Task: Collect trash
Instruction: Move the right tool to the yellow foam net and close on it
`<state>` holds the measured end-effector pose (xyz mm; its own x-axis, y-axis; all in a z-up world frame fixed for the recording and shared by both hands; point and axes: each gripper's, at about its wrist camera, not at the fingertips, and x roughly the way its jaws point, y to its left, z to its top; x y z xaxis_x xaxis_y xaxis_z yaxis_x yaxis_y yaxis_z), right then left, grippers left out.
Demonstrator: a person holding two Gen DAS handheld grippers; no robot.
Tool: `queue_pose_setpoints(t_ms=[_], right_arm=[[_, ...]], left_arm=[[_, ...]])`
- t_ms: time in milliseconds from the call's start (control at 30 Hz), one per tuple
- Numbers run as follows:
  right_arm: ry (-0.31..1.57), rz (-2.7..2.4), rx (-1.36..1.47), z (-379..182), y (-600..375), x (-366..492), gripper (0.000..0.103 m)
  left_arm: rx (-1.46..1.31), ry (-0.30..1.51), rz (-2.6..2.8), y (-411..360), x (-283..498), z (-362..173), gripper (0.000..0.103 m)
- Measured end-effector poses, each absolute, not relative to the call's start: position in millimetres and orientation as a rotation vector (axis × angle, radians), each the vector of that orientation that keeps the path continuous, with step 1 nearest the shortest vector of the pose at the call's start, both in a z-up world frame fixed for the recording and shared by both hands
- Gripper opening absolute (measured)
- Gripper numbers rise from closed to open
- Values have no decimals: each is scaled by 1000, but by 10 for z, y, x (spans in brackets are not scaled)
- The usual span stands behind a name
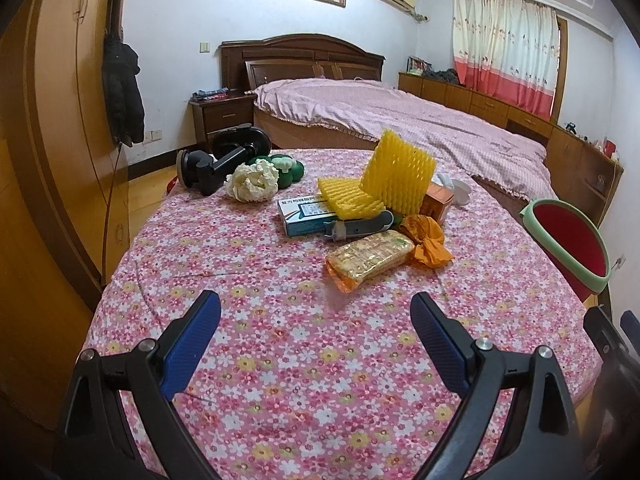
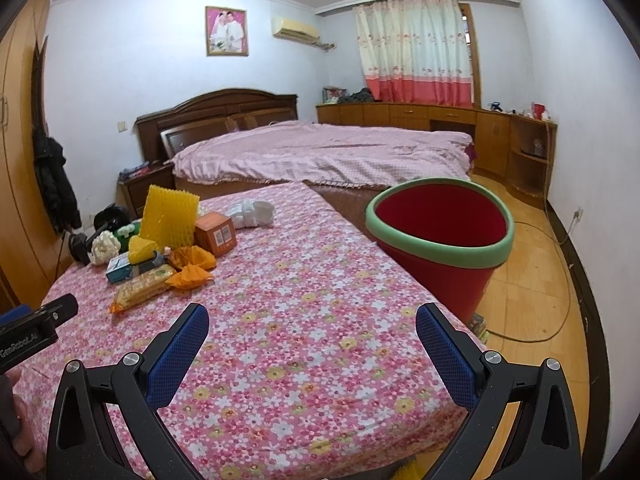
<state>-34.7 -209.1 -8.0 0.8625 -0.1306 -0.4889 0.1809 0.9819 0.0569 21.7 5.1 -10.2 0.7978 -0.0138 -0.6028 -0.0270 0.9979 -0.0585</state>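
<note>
Over floral table (image 1: 280,360), both grippers' jaws wide (empty), trash pile (image 1: 372,204), red bin (image 2: 440,236) beside.

Each claw, the left claw (image 1: 316,320) and the right claw (image 2: 312,332), has black angular plastic arms with silver round screws. Textured blue pads (image 1: 190,344) line the fingers. White lettering marks the left claw's black body (image 2: 24,340).

Beyond my flowered tablecloth (image 2: 304,320) stands a bed (image 2: 320,152) under a pink cover. A framed photo (image 2: 227,31) hangs above its headboard, and what looks like a dark coat (image 1: 122,92) hangs by the wardrobe (image 1: 48,120).
</note>
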Motion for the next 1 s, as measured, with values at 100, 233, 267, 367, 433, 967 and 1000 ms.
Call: queue_pose_setpoints(t_ms=[100,233,267,367,433,967,1000], right_arm=[[521,-137,95,-60,-2090,-230,103],[547,-103,89,-36,-2092,-50,103],[554,-95,87,-32,-2090,-4,103],[575,-46,91,-20,-2082,139,103],[585,-12,103,-10,-2078,229,103],[692,117,42,13,-1734,1039,103],[695,122,41,21,-1695,1104,102]], left_arm=[[-53,660,4,59,309,-92,95],[-47,693,-7,85,465,-104,95],[-46,704,-10,94,510,-112,95],[-36,730,-10,112,643,-129,95],[-30,748,-11,130,742,-138,95],[-52,817,-4,391,1508,-144,95],[-55,820,1,416,1542,-150,95]])
